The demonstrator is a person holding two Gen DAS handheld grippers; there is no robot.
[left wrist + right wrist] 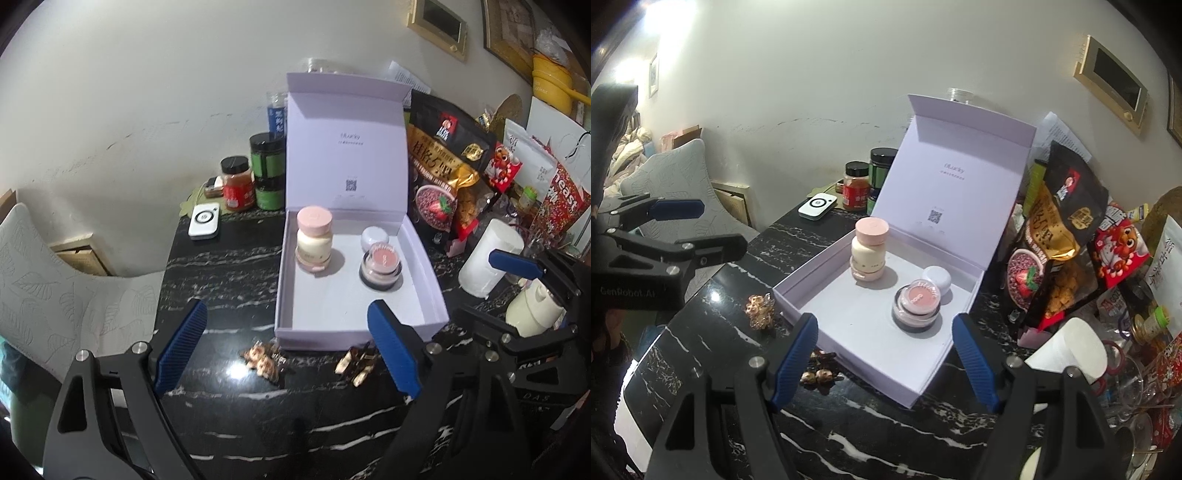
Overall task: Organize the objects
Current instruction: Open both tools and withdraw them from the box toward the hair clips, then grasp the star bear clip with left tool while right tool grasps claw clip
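The blue bottle [276,114] and the clear jar [317,65] stand mostly hidden behind the box lid [347,147]. The lid's small print is unreadable. One hair clip [817,376] lies partly behind the right gripper's [886,363] finger.

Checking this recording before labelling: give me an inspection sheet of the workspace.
Surface: black marble table.
Job's things: open lilac box holds pink-capped bottle, blush jar, white jar; hair clips on table in front.
Clutter: snack bags, spice jars, paper roll.
Grippers: left gripper and right gripper, jaws open, empty.
Cables: nothing seen.
Surroundings: white wall, cushion.
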